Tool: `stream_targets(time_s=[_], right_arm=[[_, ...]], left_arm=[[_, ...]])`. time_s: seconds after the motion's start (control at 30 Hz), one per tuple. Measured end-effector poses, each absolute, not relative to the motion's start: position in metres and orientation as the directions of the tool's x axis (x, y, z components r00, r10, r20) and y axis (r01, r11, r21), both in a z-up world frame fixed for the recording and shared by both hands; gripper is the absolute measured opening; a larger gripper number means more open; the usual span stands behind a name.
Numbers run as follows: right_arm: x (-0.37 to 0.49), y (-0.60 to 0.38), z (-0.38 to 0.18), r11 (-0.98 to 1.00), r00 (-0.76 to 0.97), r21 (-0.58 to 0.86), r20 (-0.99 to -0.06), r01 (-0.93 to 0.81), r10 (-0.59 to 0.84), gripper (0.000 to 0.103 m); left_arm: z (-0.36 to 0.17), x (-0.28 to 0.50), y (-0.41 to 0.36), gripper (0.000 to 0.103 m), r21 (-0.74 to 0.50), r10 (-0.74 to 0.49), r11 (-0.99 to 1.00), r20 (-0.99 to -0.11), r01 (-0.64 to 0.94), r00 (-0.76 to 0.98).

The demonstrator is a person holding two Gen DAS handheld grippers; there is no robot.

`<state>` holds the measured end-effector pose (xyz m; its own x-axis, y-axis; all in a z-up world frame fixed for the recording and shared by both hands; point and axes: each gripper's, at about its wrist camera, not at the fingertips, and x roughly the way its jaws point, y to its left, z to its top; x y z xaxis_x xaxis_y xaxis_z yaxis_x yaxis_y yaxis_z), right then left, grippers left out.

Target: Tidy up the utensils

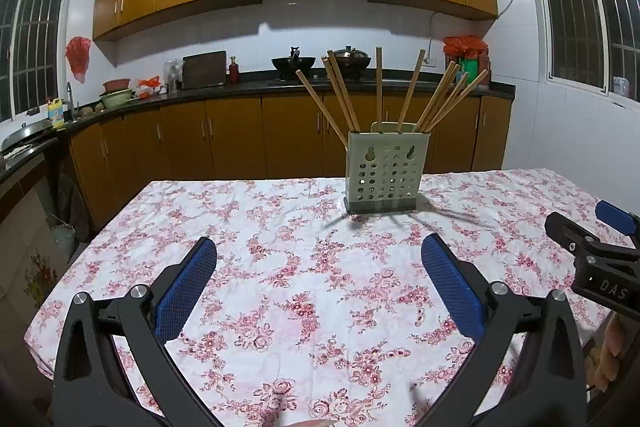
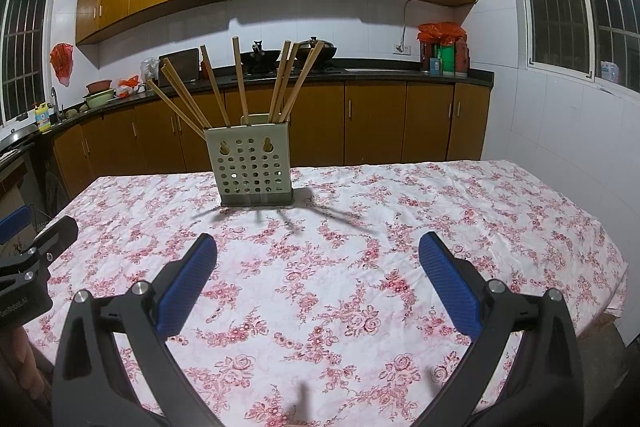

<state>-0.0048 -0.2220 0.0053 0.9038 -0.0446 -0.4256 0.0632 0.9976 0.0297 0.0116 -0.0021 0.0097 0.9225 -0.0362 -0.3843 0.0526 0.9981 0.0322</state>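
Note:
A pale green perforated utensil holder [image 1: 386, 171] stands upright on the floral tablecloth [image 1: 280, 267]; it also shows in the right wrist view [image 2: 252, 169]. Several wooden chopsticks [image 1: 440, 99] stand in it, fanned out, also in the right wrist view [image 2: 240, 83]. My left gripper [image 1: 318, 251] is open and empty, above the cloth in front of the holder. My right gripper [image 2: 318, 251] is open and empty, in front and right of the holder. Each gripper shows at the other view's edge: the right one [image 1: 600, 255], the left one [image 2: 28, 259].
The table's far edge lies just behind the holder [image 1: 280, 181]. Beyond it are brown kitchen cabinets [image 1: 240, 139] and a dark counter with woks [image 1: 298, 63], a cutting board and bottles. Windows flank the room.

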Motion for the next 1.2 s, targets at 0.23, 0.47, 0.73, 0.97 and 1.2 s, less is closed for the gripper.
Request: stream_targets(time_s=[0.23, 0.47, 0.73, 0.97, 1.2], right_arm=[[-0.0049, -0.2218, 0.0054, 0.998, 0.904, 0.030, -0.426, 0.063, -0.045, 0.099], [-0.0049, -0.2215, 0.0053, 0.998, 0.904, 0.031, -0.426, 0.062, -0.043, 0.099], [-0.0051, -0.2210, 0.0053, 0.998, 0.904, 0.030, -0.426, 0.064, -0.045, 0.099], [-0.0050, -0.2208, 0.0052, 0.998, 0.903, 0.031, -0.427, 0.063, -0.044, 0.099], [-0.0049, -0.2206, 0.0054, 0.997, 0.903, 0.032, -0.426, 0.064, -0.044, 0.099]], left_arm=[[0.0099, 0.0113, -0.0035, 0.101, 0.031, -0.037, 0.998, -0.385, 0.053, 0.922], [0.0097, 0.0112, -0.0037, 0.101, 0.031, -0.035, 0.998, -0.385, 0.051, 0.922], [0.0094, 0.0112, -0.0034, 0.101, 0.031, -0.034, 0.998, -0.385, 0.050, 0.922], [0.0093, 0.0108, -0.0043, 0.101, 0.030, -0.036, 0.998, -0.385, 0.051, 0.922], [0.0093, 0.0108, -0.0042, 0.101, 0.030, -0.035, 0.998, -0.386, 0.051, 0.922]])
